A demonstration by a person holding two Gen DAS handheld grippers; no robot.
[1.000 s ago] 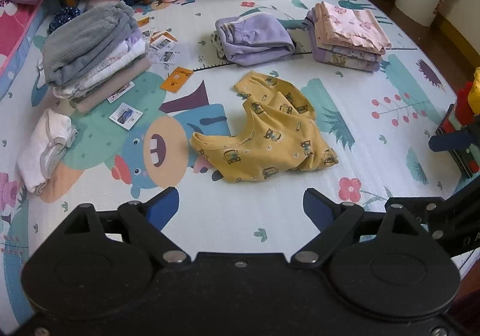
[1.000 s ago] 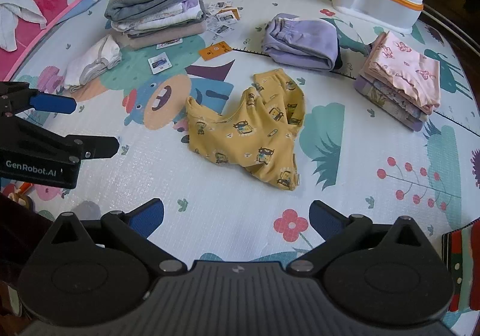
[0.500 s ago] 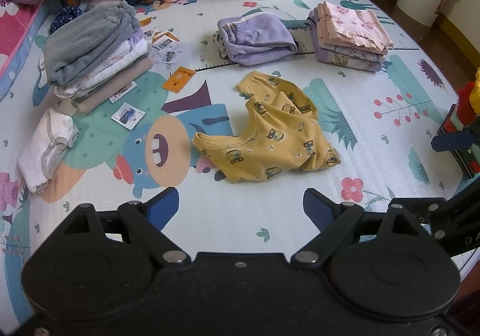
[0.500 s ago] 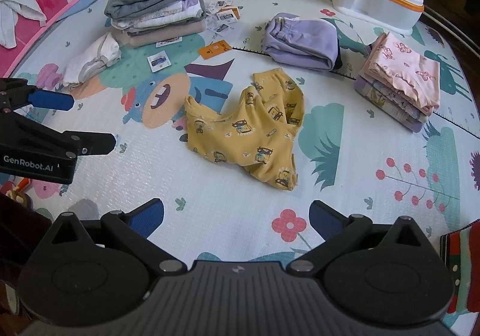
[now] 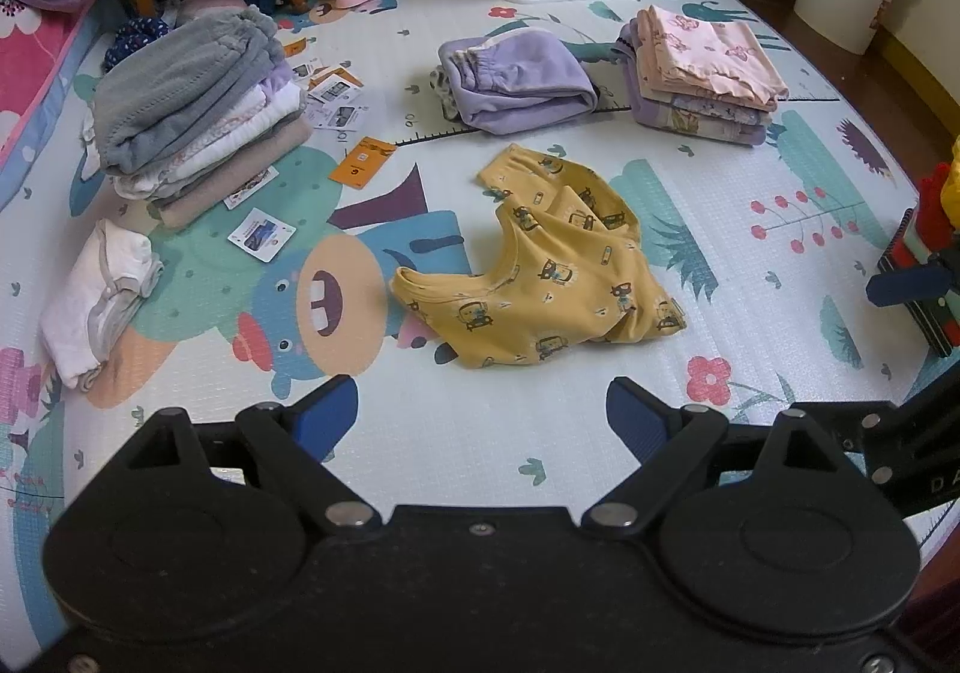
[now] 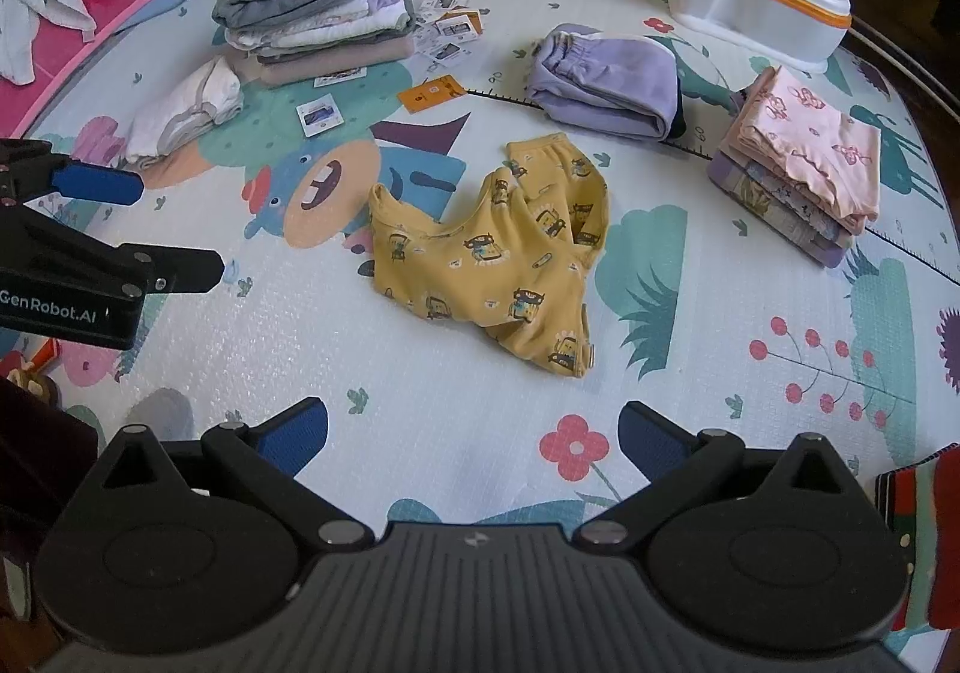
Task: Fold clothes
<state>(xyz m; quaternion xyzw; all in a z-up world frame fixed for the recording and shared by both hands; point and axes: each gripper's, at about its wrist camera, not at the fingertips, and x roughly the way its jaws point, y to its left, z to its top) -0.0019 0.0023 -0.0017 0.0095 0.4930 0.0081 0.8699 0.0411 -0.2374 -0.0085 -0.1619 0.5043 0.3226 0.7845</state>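
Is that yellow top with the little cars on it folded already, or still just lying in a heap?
Not folded. The yellow car-print cotton top lies crumpled on the play mat, sleeves bunched and twisted, unlike the neat stacks around it.

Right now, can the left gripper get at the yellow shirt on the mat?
Probably yes. The left gripper is open and empty, and only bare mat lies between it and the crumpled yellow shirt.

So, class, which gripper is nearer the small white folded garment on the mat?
Left. The left gripper is at the mat's left side, just on the near side of the white folded garment. The right gripper sits farther right, facing the yellow top.
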